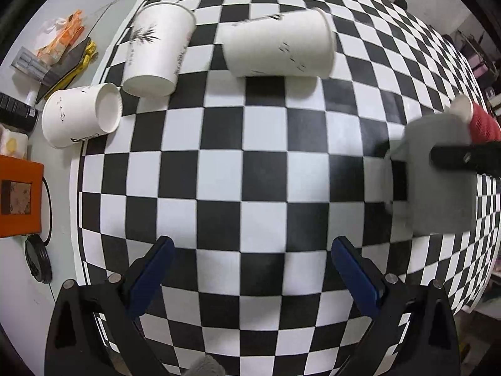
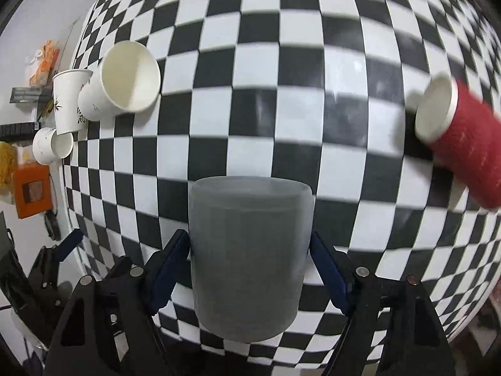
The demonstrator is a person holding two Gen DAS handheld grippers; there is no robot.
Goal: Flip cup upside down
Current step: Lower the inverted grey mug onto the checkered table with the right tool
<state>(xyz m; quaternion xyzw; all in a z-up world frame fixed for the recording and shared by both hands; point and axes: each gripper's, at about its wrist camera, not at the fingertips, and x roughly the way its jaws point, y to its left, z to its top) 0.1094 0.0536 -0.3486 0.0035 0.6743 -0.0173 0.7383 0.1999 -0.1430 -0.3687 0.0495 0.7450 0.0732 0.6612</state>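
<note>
Right tool (image 2: 249,250) clamps the grey cup (image 2: 249,260) by its sides — held above the checkered desk (image 2: 281,109) for turning over; left tool (image 1: 250,269) gapes empty.

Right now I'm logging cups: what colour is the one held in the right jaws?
Translucent grey cup, clearest in the right wrist view.

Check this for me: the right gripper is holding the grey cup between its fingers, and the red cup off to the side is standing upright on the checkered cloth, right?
Not quite. The right gripper does hold the grey cup, but the red cup is not upright: it lies on its side on the checkered cloth, white mouth showing, as the right wrist view shows.
</note>
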